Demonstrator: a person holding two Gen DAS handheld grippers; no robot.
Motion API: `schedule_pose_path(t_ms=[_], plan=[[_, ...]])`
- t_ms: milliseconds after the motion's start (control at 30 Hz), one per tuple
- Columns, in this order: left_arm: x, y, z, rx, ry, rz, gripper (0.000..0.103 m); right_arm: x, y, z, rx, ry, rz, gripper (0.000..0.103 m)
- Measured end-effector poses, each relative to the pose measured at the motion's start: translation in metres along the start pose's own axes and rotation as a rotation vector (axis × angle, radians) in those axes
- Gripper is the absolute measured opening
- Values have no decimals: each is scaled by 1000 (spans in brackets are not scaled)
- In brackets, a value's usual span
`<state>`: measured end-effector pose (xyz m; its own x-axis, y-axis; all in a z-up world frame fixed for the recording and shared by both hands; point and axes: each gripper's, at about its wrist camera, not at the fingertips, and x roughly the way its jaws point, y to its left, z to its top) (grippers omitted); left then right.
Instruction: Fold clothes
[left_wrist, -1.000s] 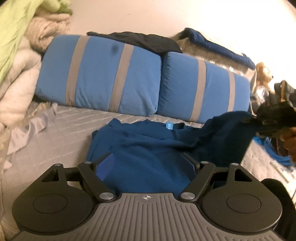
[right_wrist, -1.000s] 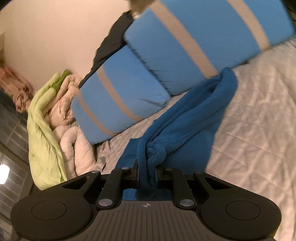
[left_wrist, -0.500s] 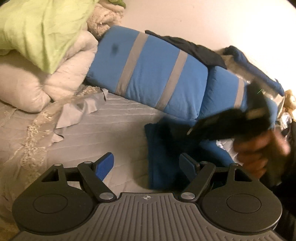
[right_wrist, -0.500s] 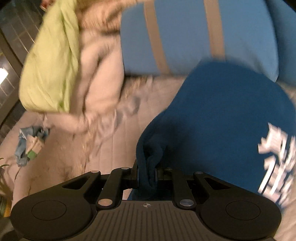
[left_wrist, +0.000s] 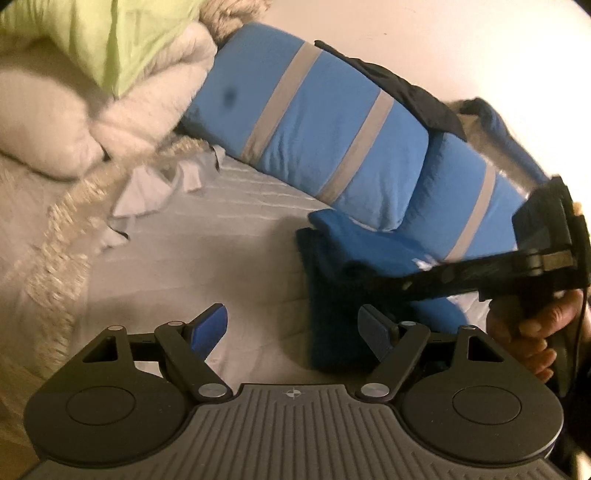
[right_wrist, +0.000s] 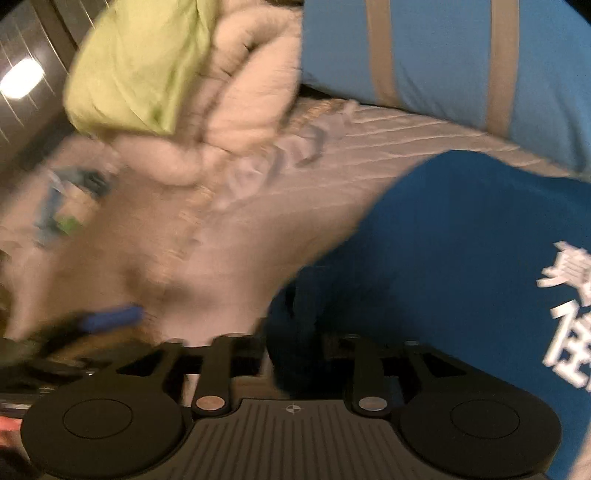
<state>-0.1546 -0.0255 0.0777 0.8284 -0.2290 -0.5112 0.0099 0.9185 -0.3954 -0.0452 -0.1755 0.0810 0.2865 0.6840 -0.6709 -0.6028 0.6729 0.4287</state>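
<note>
Item: one dark blue shirt (left_wrist: 332, 280), white lettering on its face, which lay half-folded on the grey quilted bed (left_wrist: 192, 258), its far end touching the blue striped pillows (left_wrist: 314, 122). We noted our left gripper (left_wrist: 295, 328) wide open and empty, near the shirt's front edge with its right finger (left_wrist: 373, 330) over the cloth. Our right gripper (right_wrist: 293, 354) had its jaws opening, a bunched fold of the shirt between them and seemingly no longer pinched. We judged the fabric soft, light and limp, likely to sag and crease wherever unsupported, not fragile, not slippery. We would take hold at a hem or a folded corner, pinching both layers together. Also present: a cream blanket (left_wrist: 44, 122) and a green cloth (left_wrist: 129, 33).
</note>
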Motion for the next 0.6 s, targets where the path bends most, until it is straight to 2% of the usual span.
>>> schedule_pose_path(t_ms=[33,100,167,333,467,600], plan=[[1,2,2,-15,4,-18,78,-10,-5,1,25,-33,27,68],[2,5,5,-39,13,-51,78,-31,-15,2,66,-102,65,94],[5,9,9,-66,24,-79,78,-56,-27,-1,59,-170,22,101],[22,9,25,-133,47,-111,78,-99,-69,-21,131,-241,-116,103],[39,-11,41,-80,49,-124,78,-109,-100,-41,189,-254,-191,103],[67,-32,51,-36,102,-132,78,-107,-117,-59,181,-249,-255,103]])
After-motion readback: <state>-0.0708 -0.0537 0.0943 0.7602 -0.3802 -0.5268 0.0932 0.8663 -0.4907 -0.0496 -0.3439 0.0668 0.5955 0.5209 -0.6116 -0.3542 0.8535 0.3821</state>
